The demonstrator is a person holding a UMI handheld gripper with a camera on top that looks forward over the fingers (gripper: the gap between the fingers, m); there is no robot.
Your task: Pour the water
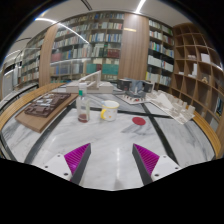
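The gripper [112, 160] hangs above a pale, marble-looking table [110, 140] with its two fingers spread wide and nothing between them; the pink pads [78, 156] face each other across bare tabletop. Nothing is held yet.

Seen from the fingers, the water bottle [82, 105] stands upright at about eleven o'clock, well beyond the fingertips, clear plastic with what looks like a dark band near its base. Just to its right, near twelve o'clock, sits a pale yellow cup [109, 110], close to the bottle but apart from it. A small red disc [139, 121], possibly a lid or coaster, lies at about one o'clock, nearer than the cup. A wooden tray [44, 108] rests at ten o'clock, left of the bottle, and some clutter I cannot make out sits at the far end of the table. Bookshelves [110, 40] line the room behind.

The task looks barely begun: the step in hand seems to be the reach for the bottle. To do it well, I would swing the open fingers leftward until the bottle lies squarely between them, come in level at mid-body rather than near the cap, and keep clear of the cup so it is not nudged. Closing gently matters, since thin plastic may buckle and squirt. Whether the cap is on, I cannot tell.
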